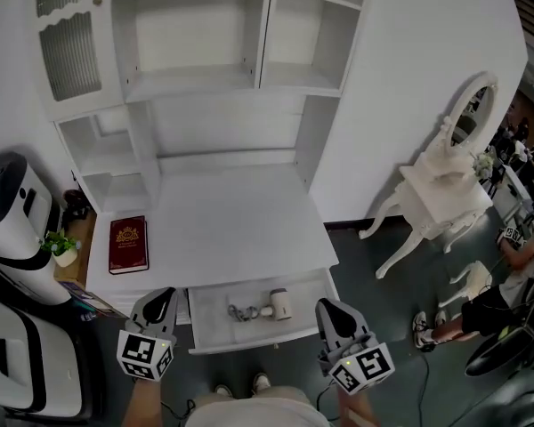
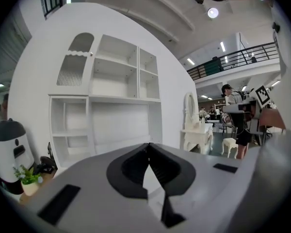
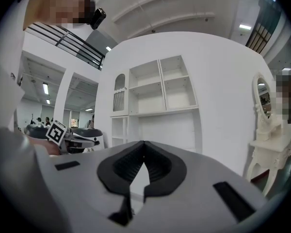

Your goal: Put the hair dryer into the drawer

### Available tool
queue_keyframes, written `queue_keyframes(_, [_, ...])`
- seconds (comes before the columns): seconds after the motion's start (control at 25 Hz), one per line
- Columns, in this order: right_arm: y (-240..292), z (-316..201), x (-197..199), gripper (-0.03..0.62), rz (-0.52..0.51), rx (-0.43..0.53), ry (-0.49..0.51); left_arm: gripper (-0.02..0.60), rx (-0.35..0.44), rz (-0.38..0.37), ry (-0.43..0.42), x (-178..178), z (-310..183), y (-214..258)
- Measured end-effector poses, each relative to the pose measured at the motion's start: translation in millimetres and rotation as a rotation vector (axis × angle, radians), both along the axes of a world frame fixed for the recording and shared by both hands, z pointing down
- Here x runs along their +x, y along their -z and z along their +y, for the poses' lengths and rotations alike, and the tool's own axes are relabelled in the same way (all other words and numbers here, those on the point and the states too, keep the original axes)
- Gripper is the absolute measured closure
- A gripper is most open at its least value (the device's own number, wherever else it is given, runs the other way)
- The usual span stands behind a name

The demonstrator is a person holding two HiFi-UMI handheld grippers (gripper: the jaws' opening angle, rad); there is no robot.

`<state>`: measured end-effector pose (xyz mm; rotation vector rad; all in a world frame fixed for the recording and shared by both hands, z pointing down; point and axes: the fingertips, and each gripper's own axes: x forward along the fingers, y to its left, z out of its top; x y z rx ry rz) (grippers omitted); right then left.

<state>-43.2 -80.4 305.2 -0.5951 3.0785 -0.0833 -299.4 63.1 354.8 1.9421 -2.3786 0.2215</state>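
The white hair dryer [image 1: 279, 305] lies in the open drawer [image 1: 206, 324] below the white desk top, its coiled cord [image 1: 242, 312] beside it to the left. My left gripper [image 1: 163, 299] hovers at the drawer's left front corner, jaws shut with nothing between them. My right gripper [image 1: 331, 315] hovers at the drawer's right front corner, also shut and empty. In the left gripper view my left gripper [image 2: 148, 146] points level at the white shelf unit [image 2: 106, 110]. The right gripper view shows my right gripper [image 3: 144, 144] closed tip to tip, facing the same shelves [image 3: 157, 98].
A dark red book [image 1: 128, 243] lies on the desk top [image 1: 231, 225] at the left. A small potted plant [image 1: 61, 245] and a white machine [image 1: 13, 216] stand left of the desk. A white dressing table with mirror [image 1: 445, 185] and people are at the right.
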Motion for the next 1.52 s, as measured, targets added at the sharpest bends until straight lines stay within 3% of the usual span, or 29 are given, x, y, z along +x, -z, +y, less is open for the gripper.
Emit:
queue_keyframes(0.4, [25.2,-40.1,25.4,0.585,-0.036,0.052,-0.058,0.565,0.15,-0.088,0.114,2.4,39.4,83.1])
queue_keyframes(0.6, [25.7,-51.0,33.6,0.586,-0.045,0.039,-0.09,0.565,0.216,-0.054,0.143,2.6,51.4,94.4])
queue_keyframes(0.92, [27.5,-52.7,42.1,0.585,-0.031,0.048,-0.094,0.566,0.211,-0.062,0.202,12.9,76.1,92.0])
queue_keyframes(1.52, [29.4,-40.5,35.6,0.586,-0.017,0.063,-0.053,0.566,0.223,-0.06,0.19,25.8,77.7,93.8])
